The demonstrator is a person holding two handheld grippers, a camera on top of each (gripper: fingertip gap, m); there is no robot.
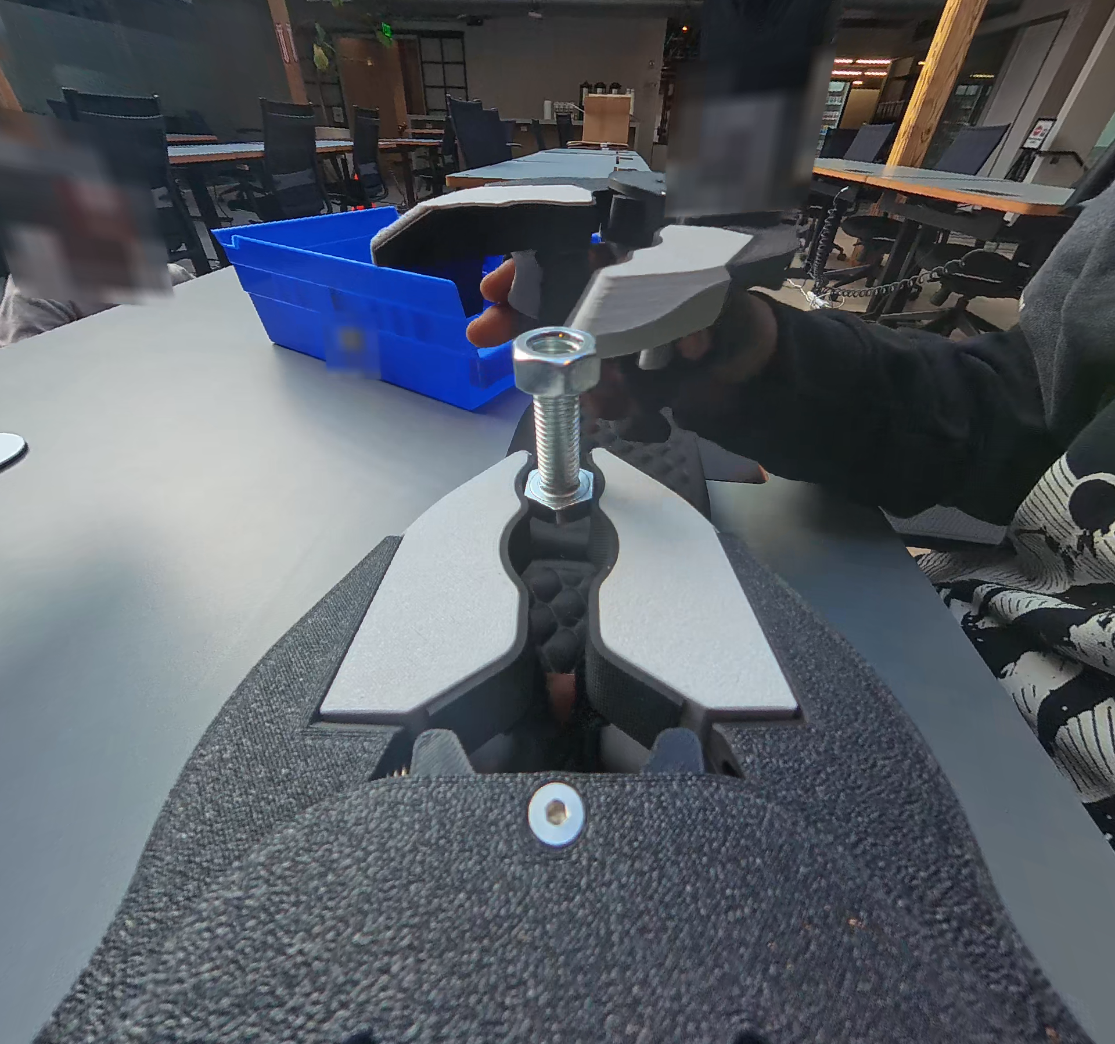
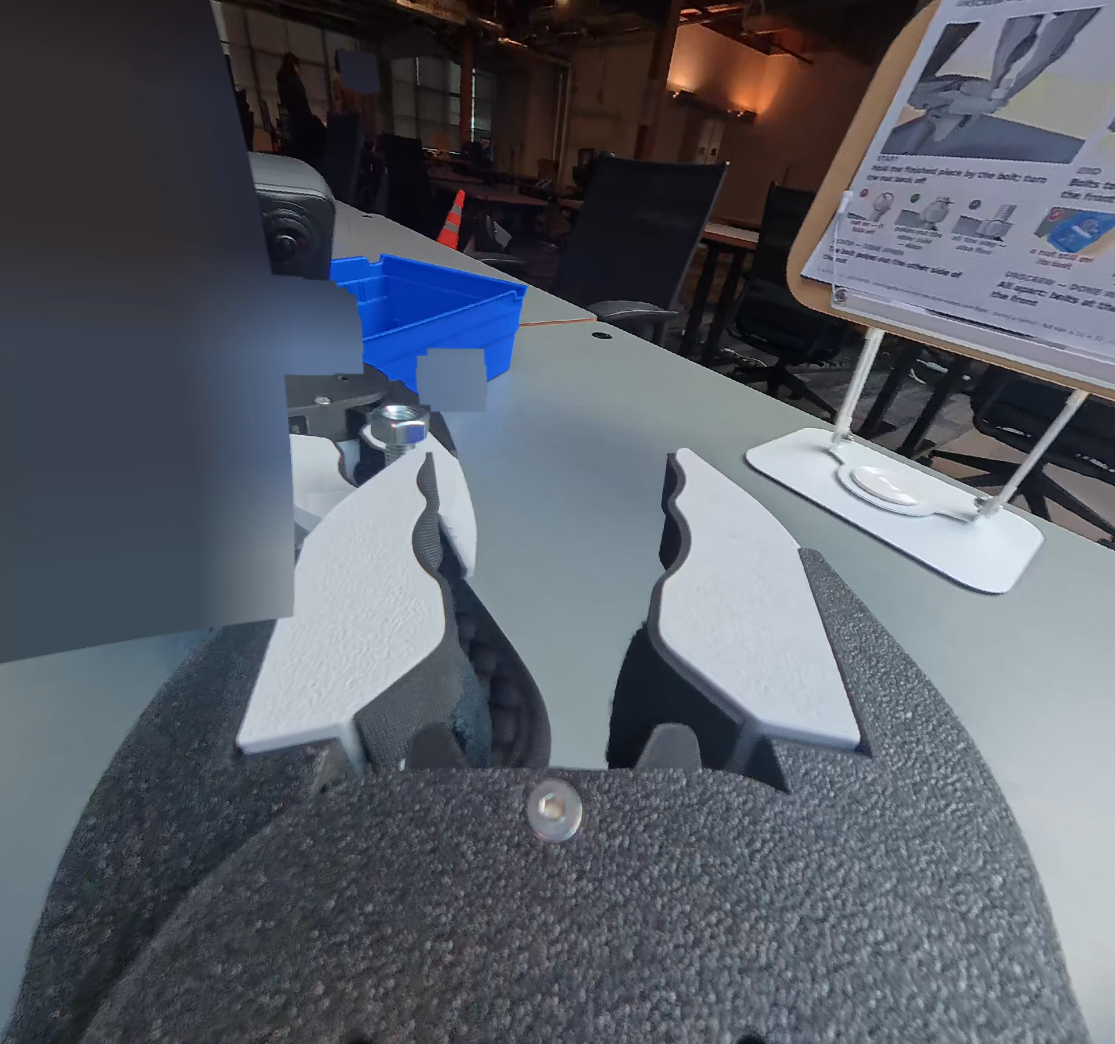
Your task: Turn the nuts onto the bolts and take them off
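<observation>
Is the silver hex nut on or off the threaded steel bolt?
On. The silver hex nut sits at the tip of the threaded steel bolt, whose head the left gripper clamps upright.

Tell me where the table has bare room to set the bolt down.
Free: the grey table between blue bin and white stand base; also left of the bin. Crowded: around the bolt, where both grippers meet.

You held the bolt upright by its head between the left gripper fingers, above the table. The nut sat on the bolt's top end. Your right gripper stood to the right of the bolt, nothing between its fingers. The bin lay on the table behind the bolt; the stand sat on the table to the right.
</observation>
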